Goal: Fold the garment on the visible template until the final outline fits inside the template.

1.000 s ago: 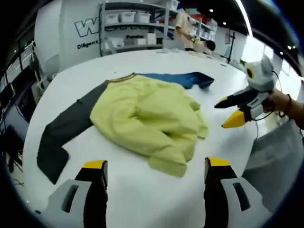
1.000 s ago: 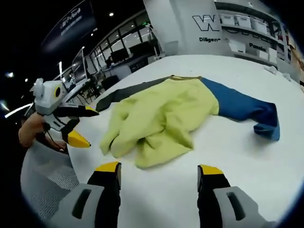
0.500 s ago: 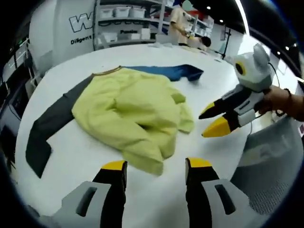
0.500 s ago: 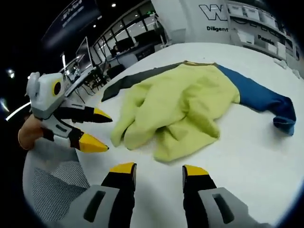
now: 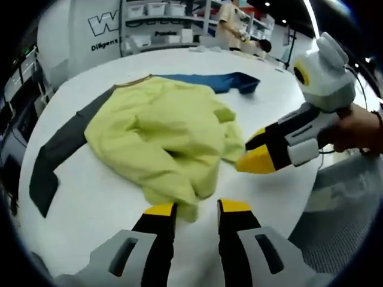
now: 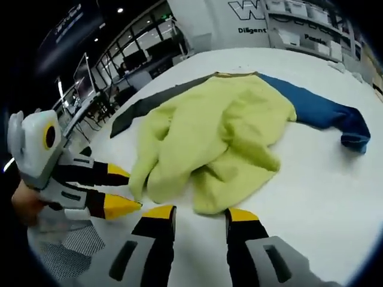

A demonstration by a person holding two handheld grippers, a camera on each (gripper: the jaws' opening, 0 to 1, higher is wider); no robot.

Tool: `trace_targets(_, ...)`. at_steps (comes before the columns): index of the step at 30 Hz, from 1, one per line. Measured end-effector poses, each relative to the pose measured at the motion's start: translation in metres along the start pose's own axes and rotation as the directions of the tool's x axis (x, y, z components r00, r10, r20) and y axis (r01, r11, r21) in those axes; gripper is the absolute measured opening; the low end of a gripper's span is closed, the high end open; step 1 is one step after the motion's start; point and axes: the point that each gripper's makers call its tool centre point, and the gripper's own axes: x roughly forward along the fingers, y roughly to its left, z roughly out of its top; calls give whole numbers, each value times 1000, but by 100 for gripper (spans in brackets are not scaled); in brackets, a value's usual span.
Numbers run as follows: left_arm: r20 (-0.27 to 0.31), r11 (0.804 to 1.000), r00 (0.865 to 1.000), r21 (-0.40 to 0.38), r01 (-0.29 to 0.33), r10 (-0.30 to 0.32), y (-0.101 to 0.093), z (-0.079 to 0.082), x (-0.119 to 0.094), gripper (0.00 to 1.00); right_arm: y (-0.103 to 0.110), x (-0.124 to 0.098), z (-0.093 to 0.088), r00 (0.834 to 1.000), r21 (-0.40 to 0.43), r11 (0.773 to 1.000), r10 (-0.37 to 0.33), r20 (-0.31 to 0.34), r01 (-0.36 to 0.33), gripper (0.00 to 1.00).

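Both grippers have closed in on the yellow sweatshirt's [image 5: 161,134] near hem; the left gripper [image 5: 190,209] and right gripper [image 6: 198,213] have narrowed their jaws around it.

Garment [image 5: 161,134] [image 6: 218,128]: sweatshirt, yellow-green body, one dark grey sleeve [image 5: 57,158], one blue sleeve [image 5: 218,82]. Lies crumpled on white worktop [image 5: 90,203], body bunched in loose folds, both sleeves stretched flat outward to opposite sides. Brownish collar edge at far side.

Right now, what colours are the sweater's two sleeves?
One sleeve is blue, the other dark grey; best in the left gripper view.
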Motion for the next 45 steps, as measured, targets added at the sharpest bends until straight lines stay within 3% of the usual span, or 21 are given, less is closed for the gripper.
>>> trace_targets(1,2,1000,1000,3,-25,25,2,0,0,20,-1,1,0,1000,19,1000,-1,6,1,24)
trace_targets(4,5,1000,1000,-6,-22,22,1,-1,1,19,-4,2,0,999,60,998,-31,18,30,21)
trace_targets(8,14,999,999,-18,-30,30,5,-1,3,11,-12,2,-3,997,146,987,-73,32,68,7)
trace_targets(11,18,998,1000,-50,-22,23,7,-2,3,7,-14,1,-6,997,142,987,-77,21,74,1)
trace_targets(20,13,997,1000,-76,-2,3,10,-2,-3,3,-17,-6,-12,998,60,996,-68,-4,68,0)
trace_targets(28,15,997,1000,-76,27,-26,16,1,-24,2,-32,-35,-17,997,-24,997,-71,-23,71,0)
trace_targets(30,12,996,999,-85,31,-30,22,2,-32,2,-34,-42,-18,997,-70,995,-70,-29,68,0)
trace_targets(40,-9,995,1000,-97,20,-21,56,1,-74,2,-39,-78,-23,999,-73,997,-31,-20,29,0)
trace_targets(41,-7,993,1000,-117,10,-11,62,0,-78,2,-39,-81,-24,999,-101,995,-19,-33,16,0)
trace_targets(45,-12,992,1000,-121,-28,27,79,-5,-87,2,-40,-91,-23,999,-88,996,5,-54,-10,0)
